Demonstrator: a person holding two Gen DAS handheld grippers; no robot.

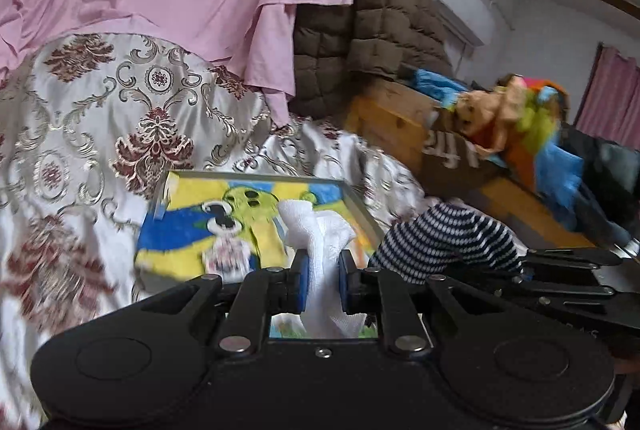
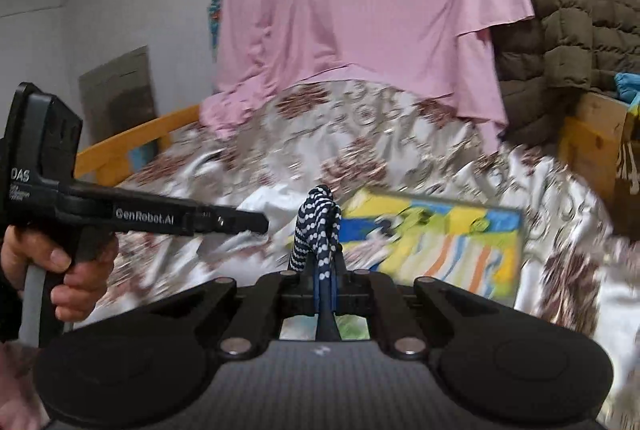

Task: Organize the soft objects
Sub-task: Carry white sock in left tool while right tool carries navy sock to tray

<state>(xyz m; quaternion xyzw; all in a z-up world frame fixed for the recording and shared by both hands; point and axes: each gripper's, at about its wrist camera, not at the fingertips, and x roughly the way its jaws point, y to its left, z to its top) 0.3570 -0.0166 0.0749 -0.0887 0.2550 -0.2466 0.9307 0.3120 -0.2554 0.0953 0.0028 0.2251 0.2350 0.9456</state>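
The left gripper (image 1: 322,280) has its fingers clamped on a limp white knit sock (image 1: 320,242), the right gripper (image 2: 322,284) on a navy-and-white striped sock (image 2: 316,230); both hang above the patterned bed (image 1: 100,117). Light and floppy, they are best pinched mid-fold.

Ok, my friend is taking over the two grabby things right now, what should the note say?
Left tool: shut on a white cloth, held up above the tray.
Right tool: shut on a navy-and-white striped knit piece, also lifted.
The tray with the yellow, blue and green cartoon towel sits on the patterned bedspread, just ahead of both tools.
A stuffed bear and bright cloths are piled at the wooden bed end.
Done: both pieces picked up.
Left: put each one where it belongs; the pictures don't show where that is.
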